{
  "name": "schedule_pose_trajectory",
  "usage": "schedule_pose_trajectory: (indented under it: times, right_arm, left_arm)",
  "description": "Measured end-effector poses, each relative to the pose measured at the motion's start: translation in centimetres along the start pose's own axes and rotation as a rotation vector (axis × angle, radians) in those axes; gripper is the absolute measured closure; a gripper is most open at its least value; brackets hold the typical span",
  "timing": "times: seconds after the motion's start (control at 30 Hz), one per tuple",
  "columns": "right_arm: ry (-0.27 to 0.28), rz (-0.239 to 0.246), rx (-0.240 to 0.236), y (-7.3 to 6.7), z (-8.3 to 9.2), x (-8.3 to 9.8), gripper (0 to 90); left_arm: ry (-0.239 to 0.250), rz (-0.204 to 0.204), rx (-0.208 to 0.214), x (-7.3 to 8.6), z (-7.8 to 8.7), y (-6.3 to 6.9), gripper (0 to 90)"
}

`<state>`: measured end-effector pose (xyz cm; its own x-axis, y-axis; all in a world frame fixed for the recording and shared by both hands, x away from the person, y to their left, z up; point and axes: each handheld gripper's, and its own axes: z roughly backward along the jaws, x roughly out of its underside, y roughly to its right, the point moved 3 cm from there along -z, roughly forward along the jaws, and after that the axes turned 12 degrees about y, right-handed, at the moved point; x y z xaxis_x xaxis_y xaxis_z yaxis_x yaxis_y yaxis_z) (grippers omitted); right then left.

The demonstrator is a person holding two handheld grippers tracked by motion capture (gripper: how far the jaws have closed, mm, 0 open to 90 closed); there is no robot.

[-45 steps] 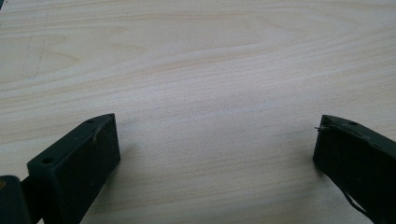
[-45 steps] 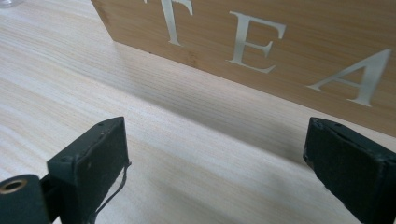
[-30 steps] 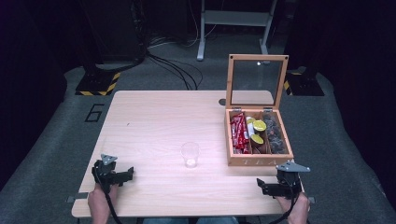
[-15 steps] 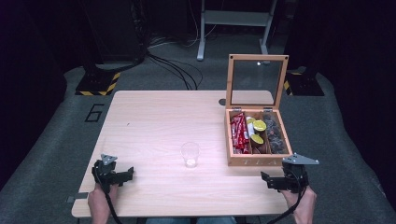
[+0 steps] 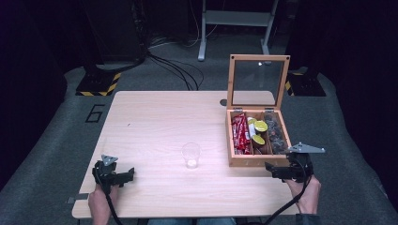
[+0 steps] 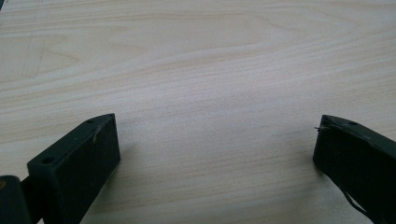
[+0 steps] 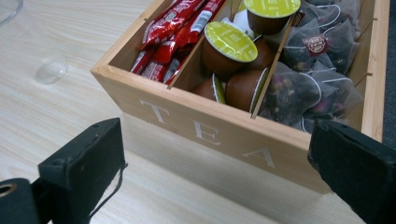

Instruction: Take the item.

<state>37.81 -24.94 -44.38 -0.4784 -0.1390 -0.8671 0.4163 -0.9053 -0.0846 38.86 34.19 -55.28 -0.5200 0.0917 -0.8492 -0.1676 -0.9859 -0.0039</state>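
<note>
A wooden tea box (image 5: 253, 160) with its glass lid (image 5: 258, 83) raised stands at the table's right side. It holds red sachets (image 7: 175, 28), brown capsules with green tops (image 7: 229, 44) and tea bags (image 7: 303, 88) in three compartments. A clear plastic cup (image 5: 191, 155) stands upright in the middle of the table. My right gripper (image 5: 274, 169) is open just in front of the box's front wall (image 7: 219, 130), nothing between its jaws. My left gripper (image 5: 126, 175) is open near the front left corner over bare wood (image 6: 210, 93).
The light wooden table (image 5: 155, 122) has a cable hole (image 5: 223, 102) near the box's lid. Dark floor with cables, a metal stand (image 5: 234, 21) and striped black-yellow bases (image 5: 98, 83) lies beyond the far edge.
My right gripper has risen slightly and shifted right, closer to the box's front right corner. The left gripper, cup and box have stayed where they were.
</note>
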Motion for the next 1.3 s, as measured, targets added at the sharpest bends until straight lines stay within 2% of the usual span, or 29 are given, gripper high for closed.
schedule_pose_trajectory:
  times: [0.47,0.6,0.7,0.77,0.97,1.1,1.3]
  right_arm:
    - [-0.029,-0.040,-0.026,2.0,-1.9,-1.7,3.5]
    - [-0.017,-0.052,-0.028,2.5,-2.3,-2.1,14.8]
    - [-0.023,-0.058,-0.012,3.2,-2.8,-2.3,18.8]
    - [-0.035,-0.081,0.019,3.8,-3.4,-2.4,23.4]
    - [-0.046,-0.118,0.030,4.9,-4.5,-2.2,41.3]
    - [-0.047,-0.129,0.044,5.3,-4.8,-2.0,44.9]
    - [-0.081,-0.140,0.086,6.0,-5.7,-1.6,47.6]
  left_arm:
    - [0.000,0.001,0.000,0.0,0.0,0.0,0.3]
    - [0.000,0.000,0.000,0.0,0.0,0.0,0.3]
    - [0.000,0.001,0.000,0.0,0.0,0.0,0.3]
    - [0.000,0.001,0.000,0.0,0.0,0.0,0.3]
    - [0.000,0.005,0.001,0.0,0.0,0.1,0.3]
    - [0.000,0.005,0.001,0.0,0.0,0.1,0.3]
    - [0.000,0.004,0.001,0.0,0.0,0.1,0.3]
